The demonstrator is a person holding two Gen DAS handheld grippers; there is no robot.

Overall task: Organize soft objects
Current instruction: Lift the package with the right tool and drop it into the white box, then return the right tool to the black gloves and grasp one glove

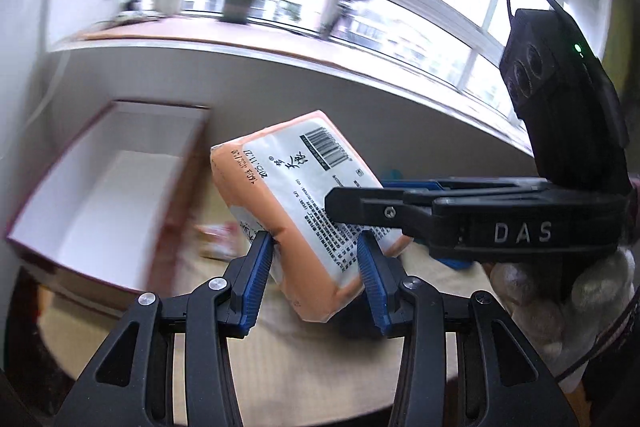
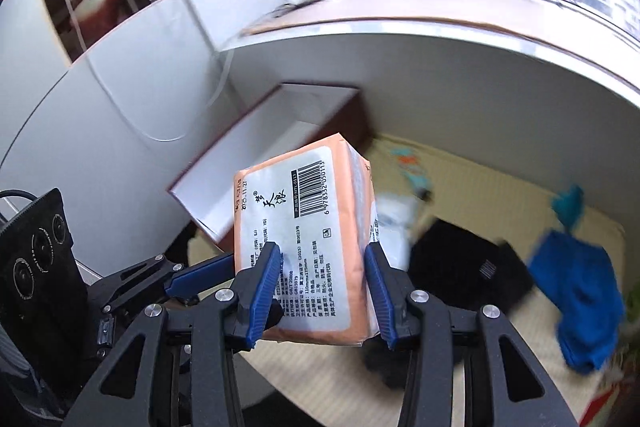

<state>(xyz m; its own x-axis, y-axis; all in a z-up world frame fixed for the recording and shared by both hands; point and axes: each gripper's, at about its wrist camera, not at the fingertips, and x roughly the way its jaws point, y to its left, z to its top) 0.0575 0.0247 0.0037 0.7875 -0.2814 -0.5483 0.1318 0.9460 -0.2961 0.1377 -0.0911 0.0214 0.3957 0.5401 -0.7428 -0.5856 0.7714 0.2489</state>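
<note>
Storage comes first on your left: the open box (image 1: 100, 183) with the white inside and dark red rim sits against the wall, its mouth up, likely where the soft things are meant to go. Right of it, in mid-air, is the orange tissue pack (image 1: 296, 211), barcode face towards the cameras, held well above the beige mat (image 1: 320, 367). Your left gripper (image 1: 318, 271) clamps its lower end between the blue pads, and your right gripper (image 2: 322, 289) pinches the same pack from the other side — a two-sided hold that probably keeps the squashy wrapper from sagging. Furthest right, a black garment (image 2: 472, 267) and blue cloth (image 2: 576, 291) lie on the mat, unsorted.
</note>
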